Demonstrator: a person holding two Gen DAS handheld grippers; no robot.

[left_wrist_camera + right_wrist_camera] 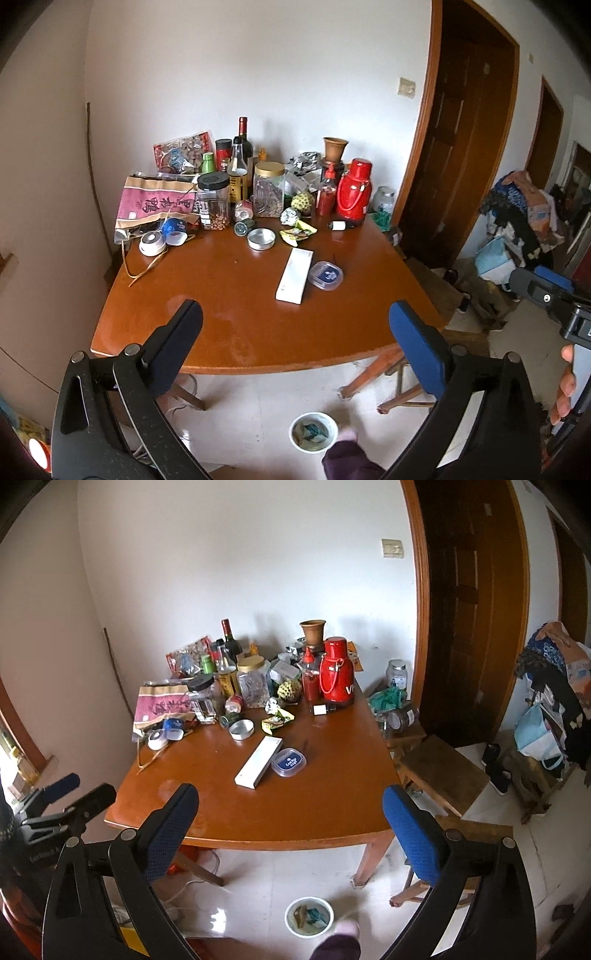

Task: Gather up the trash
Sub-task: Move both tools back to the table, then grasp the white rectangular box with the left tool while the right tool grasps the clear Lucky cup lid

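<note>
Wooden bench [229, 295] is cluttered along the wall side. Both the left gripper [295, 332] and right gripper [291, 812] hang spread wide, empty. White bowl [313, 431] of scraps sits on the floor.

Table [236, 317] under both claws: glossy varnished wood, sheen patches. Beyond claw tips: white box [294, 275] matt card; round lid [261, 239] dull metal; red flask [354, 192] glossy. Below claws: floor tile [258, 406] shiny; white bowl [314, 431] smooth. Finger pads [412, 834] blue, textured, matt.
</note>
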